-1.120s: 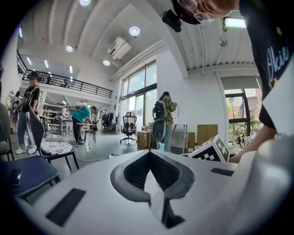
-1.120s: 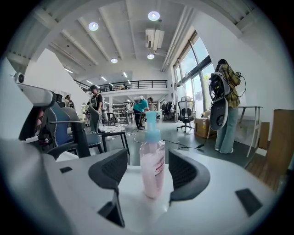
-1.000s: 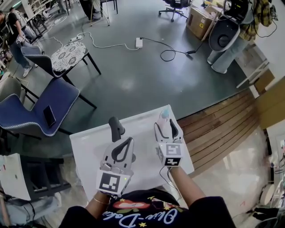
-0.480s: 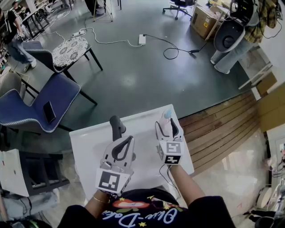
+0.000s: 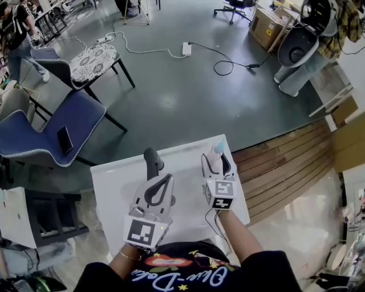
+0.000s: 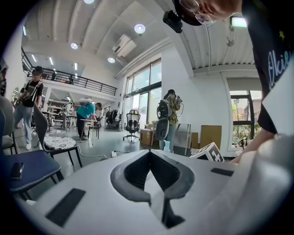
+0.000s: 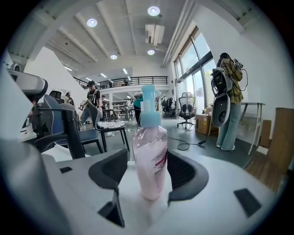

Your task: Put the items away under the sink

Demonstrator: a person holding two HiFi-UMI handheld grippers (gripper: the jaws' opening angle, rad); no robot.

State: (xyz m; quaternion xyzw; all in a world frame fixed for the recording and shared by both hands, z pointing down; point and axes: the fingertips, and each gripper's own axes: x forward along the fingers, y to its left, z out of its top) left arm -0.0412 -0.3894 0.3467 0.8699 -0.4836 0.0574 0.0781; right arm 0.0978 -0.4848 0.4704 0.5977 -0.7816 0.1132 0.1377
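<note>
Right gripper view: pump bottle (image 7: 150, 156) is pinched by the right gripper (image 7: 148, 161) at the table's (image 5: 114, 182) far edge; left gripper (image 6: 149, 153) is pressed together, empty. Stowing is judged not begun.

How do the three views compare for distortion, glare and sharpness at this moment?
Head view: evenly lit, sharp, only mild wide-angle bending, soft sheen on the grey floor. Left gripper view: strong fisheye with black corners, windows washed out. Right gripper view: same fisheye vignette, ceiling lights flare, yet the pink bottle is crisp.
</note>
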